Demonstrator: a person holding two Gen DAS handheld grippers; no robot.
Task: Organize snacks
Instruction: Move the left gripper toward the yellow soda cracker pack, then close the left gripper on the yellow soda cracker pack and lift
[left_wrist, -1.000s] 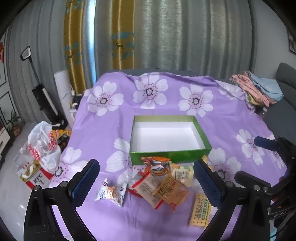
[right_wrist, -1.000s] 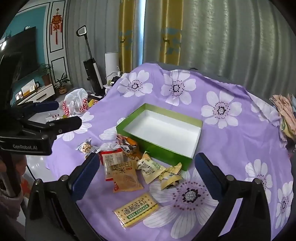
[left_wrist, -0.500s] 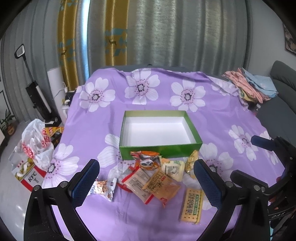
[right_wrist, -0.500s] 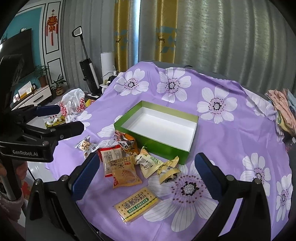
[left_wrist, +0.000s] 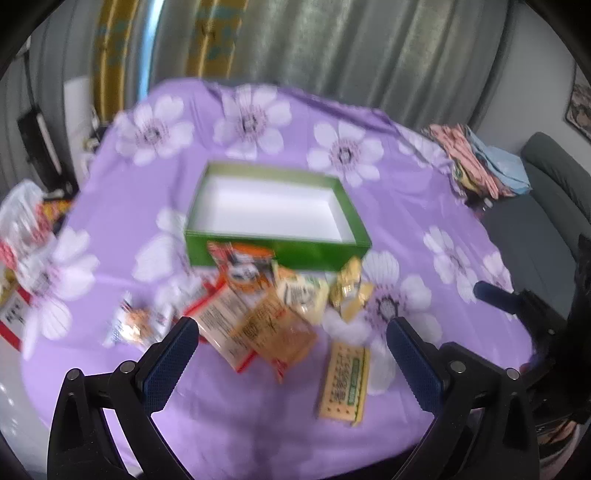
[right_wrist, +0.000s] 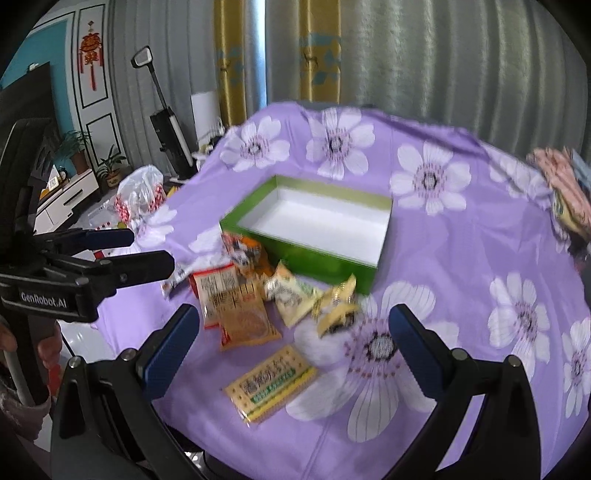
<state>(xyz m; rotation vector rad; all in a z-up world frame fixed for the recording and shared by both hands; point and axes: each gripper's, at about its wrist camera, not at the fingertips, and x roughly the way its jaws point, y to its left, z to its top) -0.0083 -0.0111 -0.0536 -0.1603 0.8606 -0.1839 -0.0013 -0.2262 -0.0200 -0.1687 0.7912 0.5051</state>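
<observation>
Both my claws, left gripper (left_wrist: 290, 352) and right gripper (right_wrist: 295, 341), hang spread wide and empty above the table's near edge.
The snack packets (right_wrist: 255, 295) lie heaped just before the green box (right_wrist: 306, 254); the cracker pack (right_wrist: 271, 382) lies nearest.

Soft daylight through curtains, motion blur, heavy fisheye edge warping.

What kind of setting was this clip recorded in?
Most likely a home living room: full-length curtains, an upright vacuum by the wall, and a grey sofa beside the table's purple floral cloth.
</observation>
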